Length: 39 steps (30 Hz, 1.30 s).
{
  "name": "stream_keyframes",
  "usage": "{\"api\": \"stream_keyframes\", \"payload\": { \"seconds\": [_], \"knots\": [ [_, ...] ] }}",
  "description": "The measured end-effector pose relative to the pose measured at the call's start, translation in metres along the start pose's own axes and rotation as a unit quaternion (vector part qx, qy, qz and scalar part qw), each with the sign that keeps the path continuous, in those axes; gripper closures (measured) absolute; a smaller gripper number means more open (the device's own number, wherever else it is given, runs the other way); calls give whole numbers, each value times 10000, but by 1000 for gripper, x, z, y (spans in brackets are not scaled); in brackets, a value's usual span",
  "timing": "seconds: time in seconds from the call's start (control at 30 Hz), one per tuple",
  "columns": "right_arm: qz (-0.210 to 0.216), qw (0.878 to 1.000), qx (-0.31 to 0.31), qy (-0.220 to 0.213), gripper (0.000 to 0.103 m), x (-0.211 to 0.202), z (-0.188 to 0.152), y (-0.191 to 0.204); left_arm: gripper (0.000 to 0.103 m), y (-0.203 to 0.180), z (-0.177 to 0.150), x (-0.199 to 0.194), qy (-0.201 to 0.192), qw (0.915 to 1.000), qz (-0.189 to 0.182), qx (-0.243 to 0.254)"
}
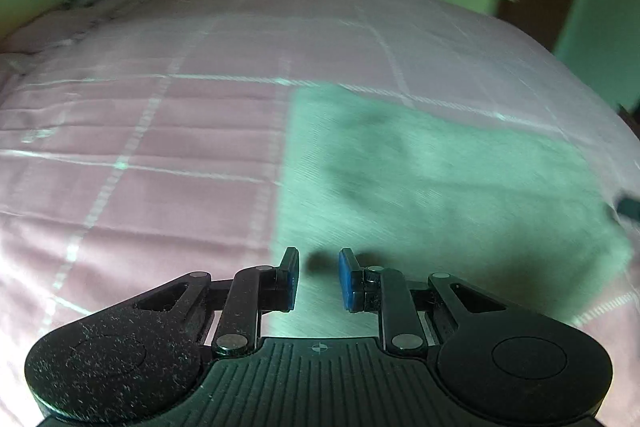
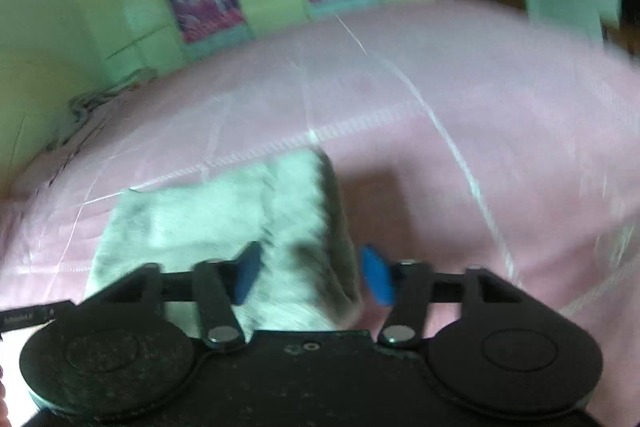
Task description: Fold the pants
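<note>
while pants lie folded, grippers open

Pink checked bed with folded pale green pants flat on it

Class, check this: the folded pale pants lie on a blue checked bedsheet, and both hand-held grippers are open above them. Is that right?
Not quite: the bedsheet is pink with pale check lines, not blue, as the left wrist view shows. The rest holds: the folded pale pants lie on it, and the left hand-held gripper and right hand-held gripper are both open above them.
</note>
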State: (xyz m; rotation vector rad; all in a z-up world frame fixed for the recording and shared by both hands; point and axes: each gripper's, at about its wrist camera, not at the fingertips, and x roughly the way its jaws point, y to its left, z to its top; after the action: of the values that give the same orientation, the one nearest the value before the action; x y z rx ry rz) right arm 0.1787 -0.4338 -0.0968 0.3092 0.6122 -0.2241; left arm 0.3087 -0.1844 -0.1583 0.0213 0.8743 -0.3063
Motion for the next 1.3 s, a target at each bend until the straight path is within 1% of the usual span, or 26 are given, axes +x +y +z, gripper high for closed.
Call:
{"api": "stream_keyframes", "payload": {
  "seconds": [0.07,0.13,0.17,0.2,0.23,0.27,0.3,0.33,0.37,0.43,0.5,0.53,0.6,0.67,0.73,0.77,0.83,0.93,0.97,1.0,1.03,1.07,1.1,1.23,1.3],
  "knots": [
    [-14,9982,-564,-201,61,-10,3,26,82,-11,-8,0,75,9999,-65,104],
    [-44,9943,-1039,-245,63,-12,-3,48,78,-20,-15,4,102,9997,25,206],
    [-84,9927,-1189,-181,64,-8,-6,53,70,-23,-18,5,86,9997,36,223],
    [-129,9918,-1270,-76,65,-4,-11,55,59,-25,-21,5,56,9997,9,245],
    [-192,9916,-1278,52,65,1,-17,55,53,-29,-23,4,36,9996,-21,291],
    [-288,9916,-1246,207,66,7,-24,52,43,-33,-24,3,43,9994,-56,347],
    [-371,9913,-1212,354,65,15,-28,47,36,-36,-25,3,53,9991,-82,408],
    [-434,9905,-1208,495,65,19,-34,45,32,-40,-25,3,54,9989,-78,463],
    [-465,9904,-1194,526,65,22,-38,42,28,-41,-25,3,28,9989,-67,461],
    [-438,9916,-1127,470,65,18,-38,41,19,-40,-26,4,9,9993,-116,352],
    [-397,9923,-1088,439,64,12,-32,44,4,-38,-26,6,15,9996,-200,178],
    [-354,9931,-1043,393,64,9,-31,44,0,-39,-27,6,22,9997,-193,126],
    [-317,9943,-978,299,64,5,-26,49,0,-41,-29,7,82,9999,-53,106],
    [-268,9947,-971,226,62,1,-26,52,0,-44,-27,12,286,9992,137,261],
    [-328,9938,-1013,320,62,6,-28,53,0,-46,-26,14,446,9977,270,429],
    [-395,9929,-1038,419,62,11,-30,52,0,-45,-26,12,458,9977,259,424],
    [-382,9936,-984,396,62,9,-31,51,0,-40,-26,11,486,9980,204,347],
    [-304,9945,-918,399,61,5,-30,51,0,-30,-25,13,649,9978,92,24],
    [-298,9945,-914,411,60,3,-30,51,0,-27,-25,12,625,9980,88,-83],
    [-281,9947,-884,435,59,2,-30,50,0,-26,-26,11,620,9978,173,-170],
    [-253,9951,-841,451,57,1,-30,50,0,-28,-26,11,660,9971,318,-182],
    [-239,9954,-810,461,52,0,-31,50,0,-29,-26,10,690,9964,457,-163],
    [-239,9954,-785,495,50,-1,-32,50,0,-30,-27,9,682,9960,542,-171],
    [-326,9943,-787,639,50,-2,-35,51,0,-23,-28,-5,577,9952,693,-385],
    [-307,9948,-750,612,50,-10,-35,52,0,-19,-30,-17,380,9946,821,-506]
  ]
}}
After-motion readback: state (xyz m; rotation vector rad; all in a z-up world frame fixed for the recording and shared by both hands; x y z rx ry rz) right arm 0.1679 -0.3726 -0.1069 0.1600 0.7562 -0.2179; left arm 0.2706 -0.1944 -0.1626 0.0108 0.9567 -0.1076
